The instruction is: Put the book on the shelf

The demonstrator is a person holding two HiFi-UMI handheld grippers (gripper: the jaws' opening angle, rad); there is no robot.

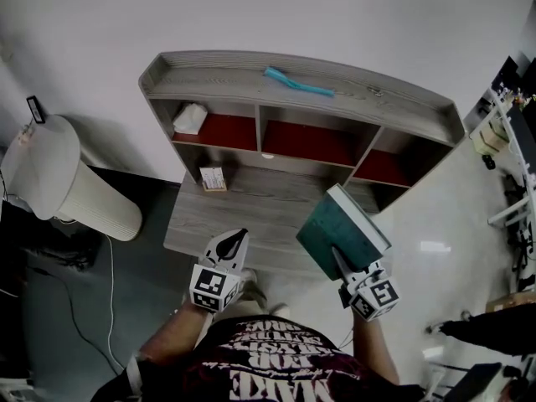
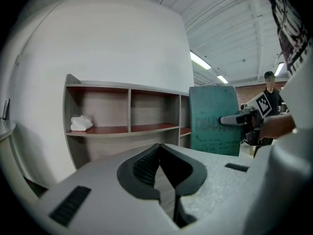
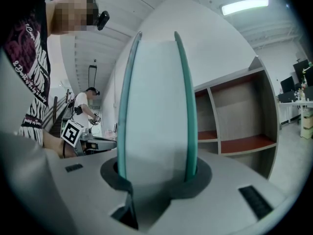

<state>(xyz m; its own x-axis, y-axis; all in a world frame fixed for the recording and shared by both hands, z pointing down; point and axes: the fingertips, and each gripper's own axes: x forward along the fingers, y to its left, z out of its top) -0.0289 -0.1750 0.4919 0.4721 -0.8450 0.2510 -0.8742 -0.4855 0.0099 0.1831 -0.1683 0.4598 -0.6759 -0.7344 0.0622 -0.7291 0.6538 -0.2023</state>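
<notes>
Fingers (image 3: 110,174) of the right gripper (image 3: 156,176) clamp the book (image 3: 156,106), half-hiding the shelf (image 3: 239,116); left gripper (image 2: 159,147) closed.

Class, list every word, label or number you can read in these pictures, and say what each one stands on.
"DEAD", then cut off behind the right claw: cover of the book.
Print on the shirt: upside down, too distorted to read.
Label on the small box: too small to read.

Lab-like work hall.
High ceiling (image 2: 234,28), strip lights (image 3: 244,6), glossy floor (image 1: 435,224), another person (image 3: 85,106) working far off.
</notes>
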